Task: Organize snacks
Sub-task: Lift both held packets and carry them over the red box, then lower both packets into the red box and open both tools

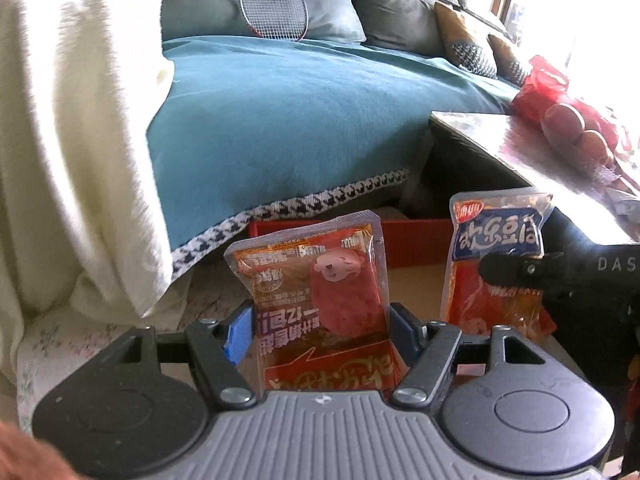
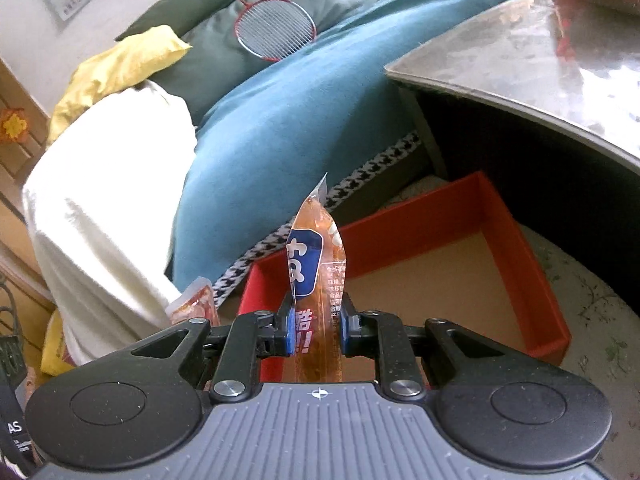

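Left gripper clamps pig pack; right gripper clamps blue-label pack edge-on. Both above red box; table edge at 2 o'clock, visible floor bare.

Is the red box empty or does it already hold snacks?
Empty where visible: the red box shows only bare cardboard floor. Both snack packets are gripped above it; its near part is hidden.

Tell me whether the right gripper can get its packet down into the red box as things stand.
Probably yes. The right gripper is shut on the blue-label packet, and the red box lies open just beyond its fingers, its cardboard floor bare there. Nothing visible blocks the way.
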Demonstrator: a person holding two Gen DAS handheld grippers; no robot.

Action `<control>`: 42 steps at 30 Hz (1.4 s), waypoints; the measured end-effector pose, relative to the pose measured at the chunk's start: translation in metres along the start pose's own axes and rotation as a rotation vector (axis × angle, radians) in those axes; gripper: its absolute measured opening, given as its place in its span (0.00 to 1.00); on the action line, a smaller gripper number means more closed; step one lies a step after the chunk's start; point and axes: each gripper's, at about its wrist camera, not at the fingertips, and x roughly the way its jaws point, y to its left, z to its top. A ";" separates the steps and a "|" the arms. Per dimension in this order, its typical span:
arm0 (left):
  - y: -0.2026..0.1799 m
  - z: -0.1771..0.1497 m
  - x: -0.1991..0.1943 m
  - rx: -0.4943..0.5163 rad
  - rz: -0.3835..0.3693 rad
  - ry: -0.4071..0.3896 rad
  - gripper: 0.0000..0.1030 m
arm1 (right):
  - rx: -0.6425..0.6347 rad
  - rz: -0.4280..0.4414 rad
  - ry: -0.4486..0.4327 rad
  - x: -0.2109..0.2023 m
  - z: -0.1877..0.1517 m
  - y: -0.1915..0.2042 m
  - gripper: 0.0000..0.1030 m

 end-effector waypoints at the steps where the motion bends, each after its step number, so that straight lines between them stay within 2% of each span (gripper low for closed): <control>1: -0.001 0.002 0.005 0.000 0.002 0.001 0.61 | -0.001 -0.005 0.004 0.004 0.001 -0.003 0.25; 8: -0.015 0.016 0.041 0.020 0.016 0.021 0.61 | 0.011 -0.024 0.036 0.033 0.010 -0.022 0.25; 17: -0.016 0.016 0.079 0.026 0.044 0.068 0.61 | -0.016 -0.070 0.102 0.065 0.006 -0.035 0.25; 27: -0.019 0.009 0.084 0.050 0.063 0.084 0.64 | -0.016 -0.130 0.145 0.085 0.000 -0.038 0.31; 28: -0.019 0.009 0.083 0.048 0.064 0.084 0.65 | -0.020 -0.132 0.147 0.085 0.000 -0.038 0.33; 31: -0.021 0.008 0.082 0.051 0.061 0.088 0.68 | -0.066 -0.184 0.154 0.085 0.000 -0.032 0.46; 33: -0.023 0.007 0.082 0.052 0.058 0.100 0.68 | -0.100 -0.214 0.157 0.086 -0.002 -0.030 0.64; 37: -0.026 0.007 0.080 0.057 0.057 0.111 0.71 | -0.121 -0.245 0.155 0.082 -0.001 -0.030 0.69; 42: -0.030 0.011 0.068 0.076 0.073 0.093 0.74 | -0.123 -0.233 0.114 0.067 0.004 -0.029 0.78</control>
